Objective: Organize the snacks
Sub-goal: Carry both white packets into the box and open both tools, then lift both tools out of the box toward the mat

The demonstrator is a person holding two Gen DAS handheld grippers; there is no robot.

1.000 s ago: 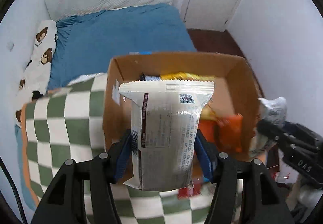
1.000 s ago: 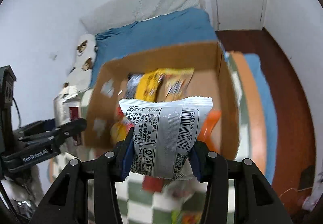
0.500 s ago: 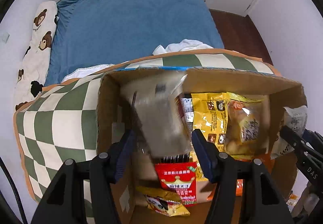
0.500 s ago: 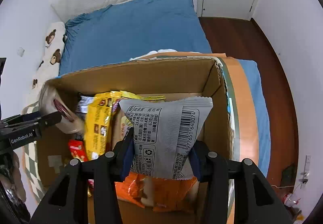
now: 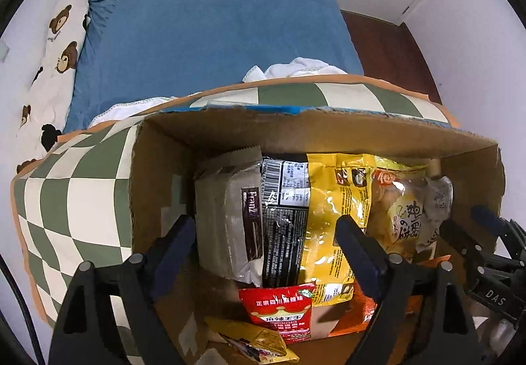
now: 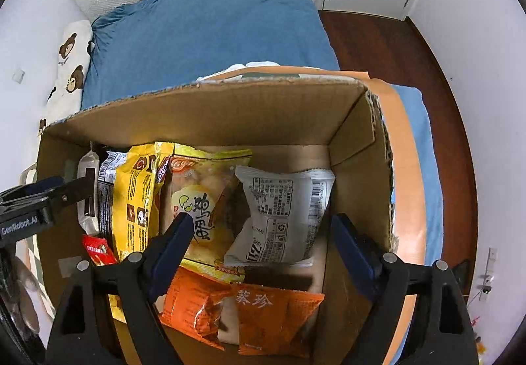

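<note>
We hold both grippers over the cardboard box (image 5: 230, 131), pointing down into it. The left gripper (image 5: 264, 233) has just let go; its jaws have been opening, and the grey Franzzi pack (image 5: 230, 217) stands at the box's 9 o'clock end, free of the pads. Only the right view shows the right gripper (image 6: 259, 233), likewise just opened, above the white pack (image 6: 282, 217) at 3 o'clock. The box sits on a checkered blanket (image 5: 75, 187) on a blue bed (image 5: 210, 29); a dark wood floor (image 6: 427, 69) lies beyond.
</note>
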